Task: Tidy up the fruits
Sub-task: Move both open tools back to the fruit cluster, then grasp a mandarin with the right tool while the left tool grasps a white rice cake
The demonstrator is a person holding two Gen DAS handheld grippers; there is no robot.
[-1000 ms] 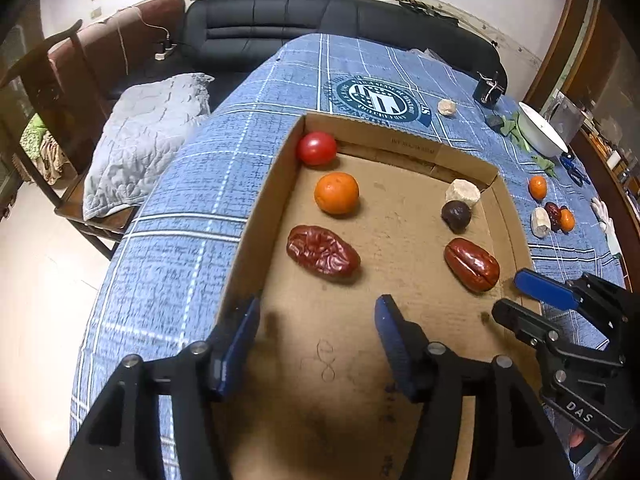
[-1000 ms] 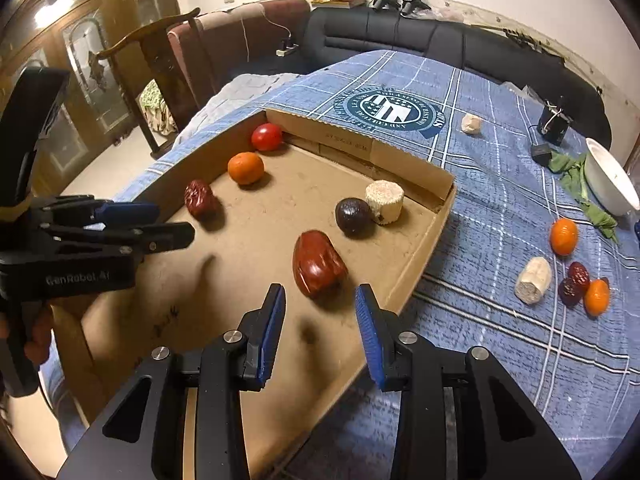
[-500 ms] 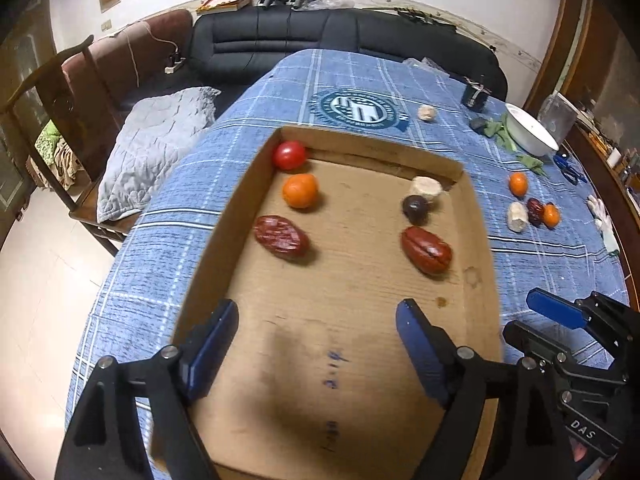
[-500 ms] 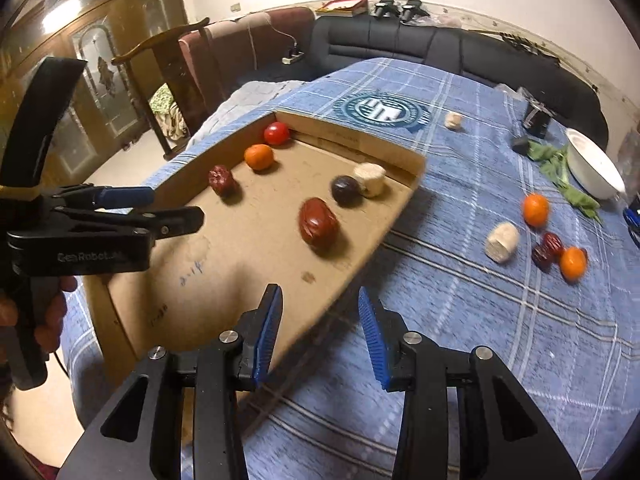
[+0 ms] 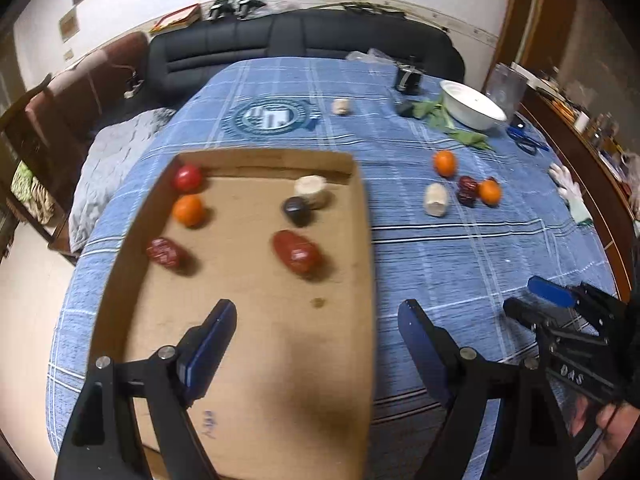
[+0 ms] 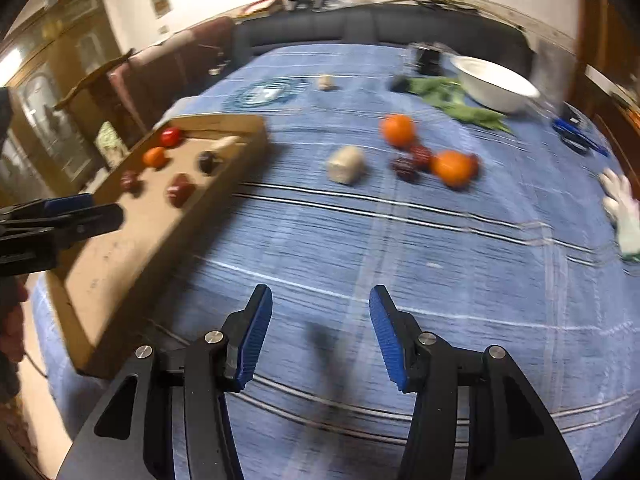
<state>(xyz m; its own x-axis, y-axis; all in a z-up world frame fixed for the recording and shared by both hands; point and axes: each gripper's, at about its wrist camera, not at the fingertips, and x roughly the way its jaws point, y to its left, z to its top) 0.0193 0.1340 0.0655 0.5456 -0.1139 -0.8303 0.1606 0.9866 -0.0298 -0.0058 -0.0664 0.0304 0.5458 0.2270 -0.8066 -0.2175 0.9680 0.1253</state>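
Observation:
A shallow cardboard tray [image 5: 362,264] [image 6: 100,256] lies on the blue checked tablecloth. It holds a red tomato [image 5: 187,178], an orange [image 5: 188,210], two red dates [image 5: 164,251] [image 5: 298,251], a dark fruit [image 5: 296,210] and a pale chunk [image 5: 311,190]. On the cloth to the right lie two oranges [image 6: 397,130] [image 6: 452,168], dark dates [image 6: 412,160] and a pale chunk [image 6: 346,165]. My left gripper [image 5: 316,320] is open and empty over the tray's near right edge. My right gripper [image 6: 320,312] is open and empty above bare cloth.
A white bowl [image 6: 494,84] and green leaves [image 6: 460,106] sit at the far right. Blue scissors [image 6: 576,136] and a white glove [image 6: 624,208] lie near the right edge. A black sofa [image 5: 304,44] stands beyond the table, chairs to the left.
Both grippers have pulled back and swung right. The right gripper has left the tray and now faces the loose fruit on the cloth. Both stay open.

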